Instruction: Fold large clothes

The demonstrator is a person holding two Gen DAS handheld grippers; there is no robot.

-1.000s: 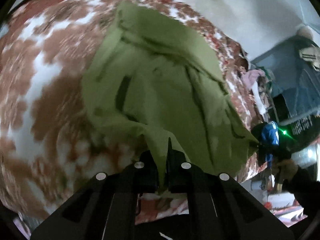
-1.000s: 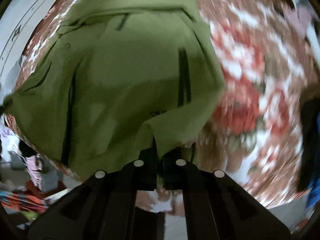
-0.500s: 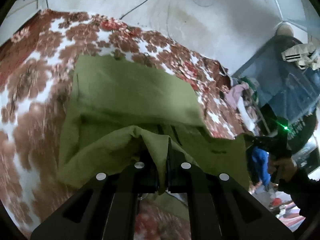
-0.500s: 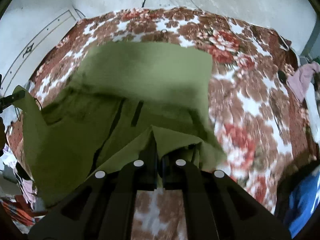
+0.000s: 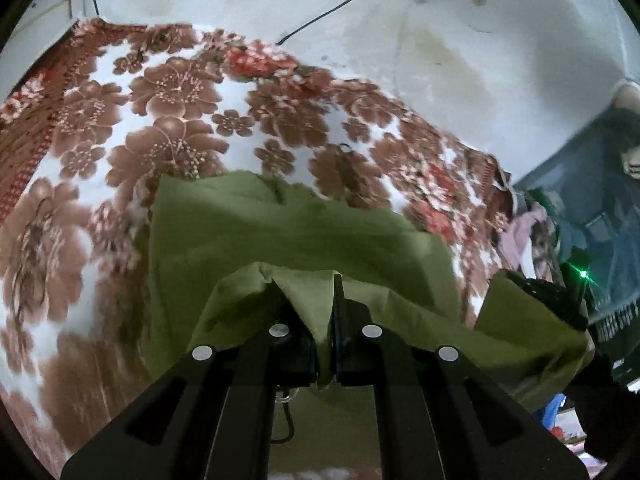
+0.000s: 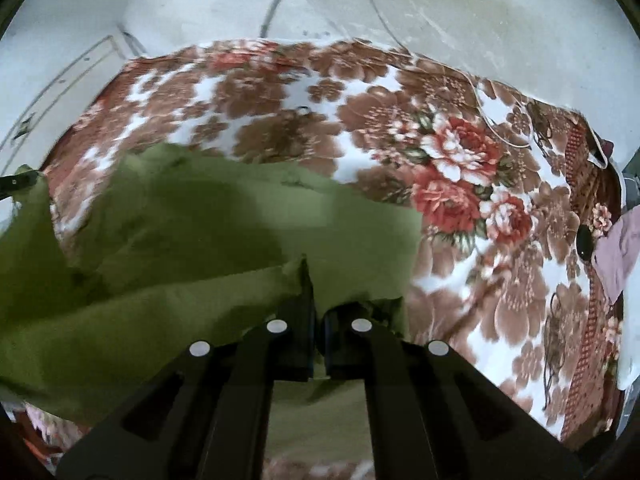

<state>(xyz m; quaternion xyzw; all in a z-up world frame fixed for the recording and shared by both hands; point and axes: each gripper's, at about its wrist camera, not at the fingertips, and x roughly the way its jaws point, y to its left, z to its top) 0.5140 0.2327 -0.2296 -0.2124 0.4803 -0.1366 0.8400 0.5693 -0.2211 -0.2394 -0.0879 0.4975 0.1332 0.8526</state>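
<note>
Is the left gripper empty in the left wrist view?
No: the left gripper is shut on a fold of the green garment, which drapes over its fingers above the floral blanket.

1. Far half of floral blanket [image 5: 172,92] bare; open passage beyond the green cloth [image 5: 280,236].
2. Stained wall [image 6: 440,8] closes off the bed's far edge; black cable [image 5: 332,8] hangs on it.
3. Right bed edge crowded: pink clothes [image 6: 616,252], small dark object [image 6: 585,245].
4. Thin white cord [image 6: 496,124] trails across the blanket's far right corner.
</note>
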